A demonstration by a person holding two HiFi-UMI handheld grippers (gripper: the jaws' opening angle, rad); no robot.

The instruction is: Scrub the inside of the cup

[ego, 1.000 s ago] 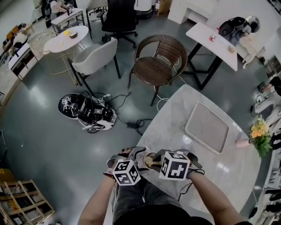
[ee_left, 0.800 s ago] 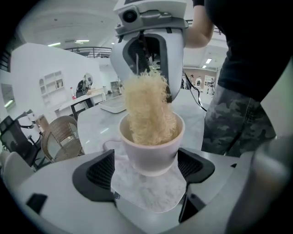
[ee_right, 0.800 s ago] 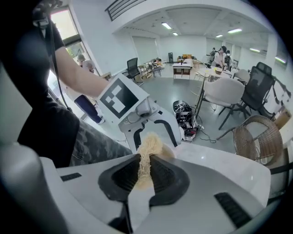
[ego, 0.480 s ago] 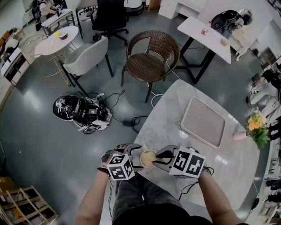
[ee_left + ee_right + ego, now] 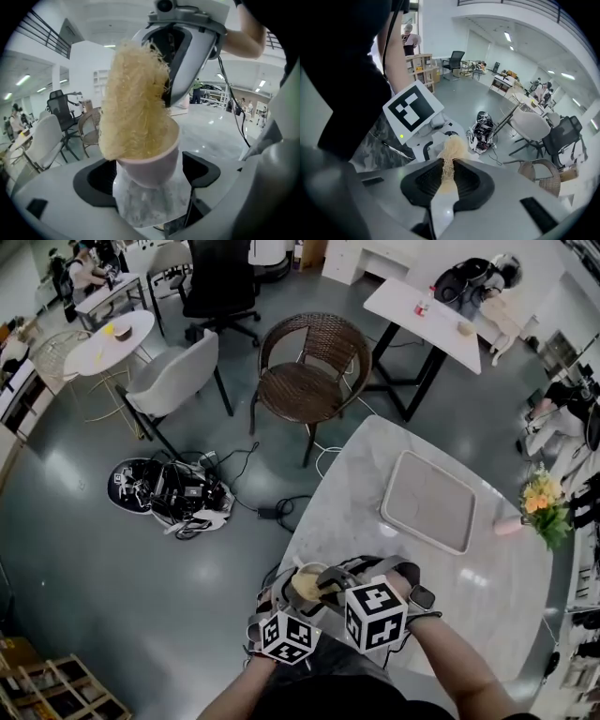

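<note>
Pink cup [image 5: 149, 157]: clamped by its lower wall between the left gripper [image 5: 148, 177] jaws; likely rigid, smooth, breakable, so grip firmly
Loofah [image 5: 133, 103]: soft, light; pinched in the closed right gripper [image 5: 446, 176], tip inside cup mouth

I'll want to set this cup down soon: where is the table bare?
Bare marble lies between the tray and the cup, and between flowers and your forearm. The tray is empty too. Crowded: the near edge, where the left hand-held gripper holds the cup and the right hand-held gripper the scrubber.
</note>
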